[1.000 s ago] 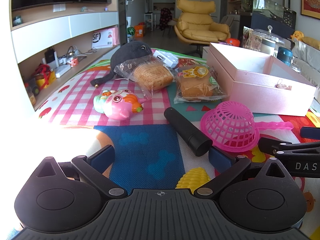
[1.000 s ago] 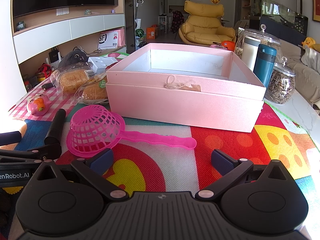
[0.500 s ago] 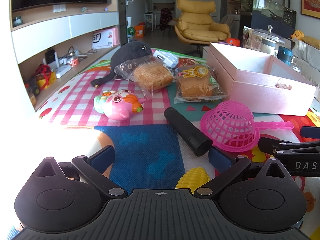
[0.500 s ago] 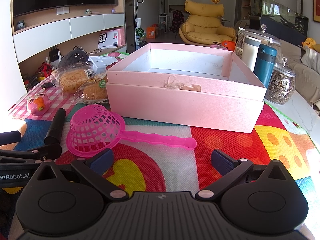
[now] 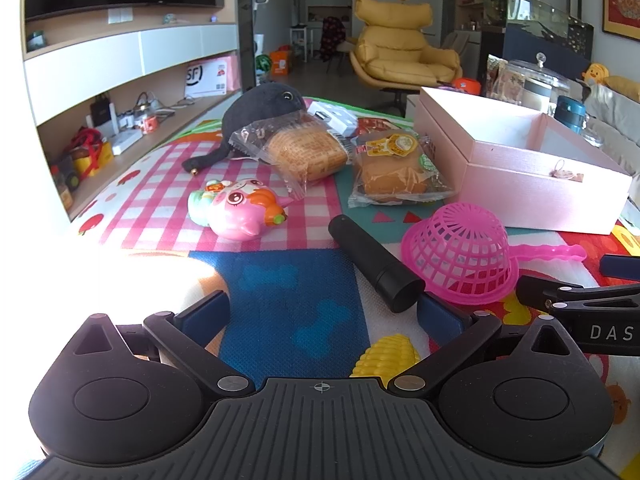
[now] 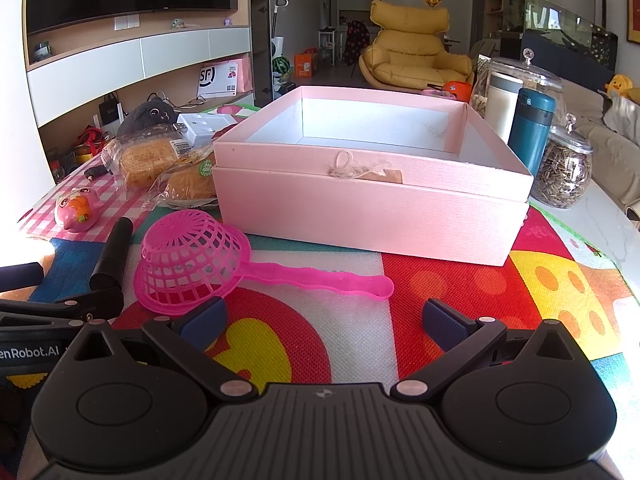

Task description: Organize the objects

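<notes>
Left wrist view: the left gripper (image 5: pixel 323 310) is held low over the colourful mat (image 5: pixel 296 320), its blue-padded fingers (image 5: pixel 206 312) spread wide with nothing between them. Just ahead of the right finger a black cylinder (image 5: pixel 374 264) is laid on the mat, and beside it a pink strainer (image 5: pixel 460 256) is set upside down, its handle pointed right. Further back a pink toy (image 5: pixel 240 212) is seen on the checked part of the mat, with two wrapped bread packs (image 5: pixel 308 152) (image 5: pixel 396 168) and a dark plush toy (image 5: pixel 260 108) behind it. An open pink box (image 5: pixel 540 184) is placed to the right, and part of the right gripper is seen at the right edge. Right wrist view: the right gripper (image 6: pixel 324 316) is likewise held with its fingers (image 6: pixel 442 320) wide apart and empty, over the red and yellow part of the mat (image 6: pixel 440 280). The pink strainer (image 6: pixel 192 256) is found just in front of the left finger, its handle stretched across the gap ahead. The pink box (image 6: pixel 372 208) is seen straight ahead, open, with a bare white interior. The black cylinder (image 6: pixel 112 252) and pink toy (image 6: pixel 78 208) are seen at left, a teal flask (image 6: pixel 534 128) and a glass jar (image 6: pixel 564 168) at right.
</notes>
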The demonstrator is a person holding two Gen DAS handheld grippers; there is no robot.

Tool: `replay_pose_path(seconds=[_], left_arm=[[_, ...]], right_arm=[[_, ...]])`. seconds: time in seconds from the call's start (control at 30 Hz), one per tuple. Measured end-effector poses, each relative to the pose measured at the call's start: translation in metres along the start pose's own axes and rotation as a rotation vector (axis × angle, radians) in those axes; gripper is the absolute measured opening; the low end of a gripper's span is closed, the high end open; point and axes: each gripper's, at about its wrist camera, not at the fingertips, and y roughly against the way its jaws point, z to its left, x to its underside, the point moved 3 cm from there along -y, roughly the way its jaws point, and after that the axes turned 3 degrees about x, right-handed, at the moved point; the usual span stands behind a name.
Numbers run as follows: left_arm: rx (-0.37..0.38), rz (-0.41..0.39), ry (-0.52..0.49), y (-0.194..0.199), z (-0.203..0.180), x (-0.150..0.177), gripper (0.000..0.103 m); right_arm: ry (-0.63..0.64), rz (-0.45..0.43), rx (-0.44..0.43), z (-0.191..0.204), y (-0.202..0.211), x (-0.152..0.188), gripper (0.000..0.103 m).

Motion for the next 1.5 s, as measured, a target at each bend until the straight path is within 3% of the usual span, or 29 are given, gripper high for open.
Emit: replay_pose_path(seconds=[0.17, 0.3, 0.4, 0.53, 0.6, 0.7, 0.9, 1.03, 1.1, 1.2, 1.33, 1.5], left_arm=[[0.017, -0.004, 0.013, 0.002, 0.003, -0.002, 0.102], [0.117, -0.035, -0.004, 0.020, 0.012, -0.008, 0.102], [0.200, -0.104, -0.113, 0.038, 0.010, -0.021, 0.102], [0.340, -0.052, -0.263, 0.039, -0.013, -0.040, 0.102], [0.366, -0.043, -0.356, 0.032, -0.031, -0.046, 0.102], [0.362, -0.022, -0.428, 0.015, -0.051, -0.052, 0.102], [0.374, 0.094, -0.436, -0.022, -0.066, -0.053, 0.102], [0.375, 0.111, -0.449, -0.033, -0.076, -0.049, 0.101], [0.360, 0.119, -0.474, -0.037, -0.082, -0.045, 0.080], [0.345, 0.122, -0.463, -0.039, -0.084, -0.044, 0.079], [0.354, 0.097, -0.415, -0.023, -0.076, -0.049, 0.078], [0.361, 0.004, -0.335, 0.037, -0.041, -0.051, 0.078]], right_arm=[[-0.004, 0.002, -0.008, -0.002, 0.001, 0.000, 0.103], [-0.001, 0.040, -0.049, -0.005, 0.006, 0.000, 0.103], [0.043, 0.065, -0.074, -0.001, 0.020, 0.009, 0.103], [0.081, 0.056, -0.097, 0.000, 0.033, 0.020, 0.103], [0.072, 0.039, -0.103, -0.002, 0.035, 0.023, 0.103], [0.055, 0.038, -0.099, -0.002, 0.035, 0.022, 0.103], [0.067, 0.054, -0.086, 0.000, 0.037, 0.023, 0.103], [0.046, 0.072, -0.064, 0.000, 0.039, 0.022, 0.103], [0.049, 0.068, -0.048, 0.002, 0.040, 0.024, 0.103], [0.048, 0.065, -0.054, 0.001, 0.040, 0.025, 0.103], [0.078, 0.068, -0.070, 0.000, 0.041, 0.025, 0.103], [0.094, 0.081, -0.084, 0.000, 0.041, 0.024, 0.103]])
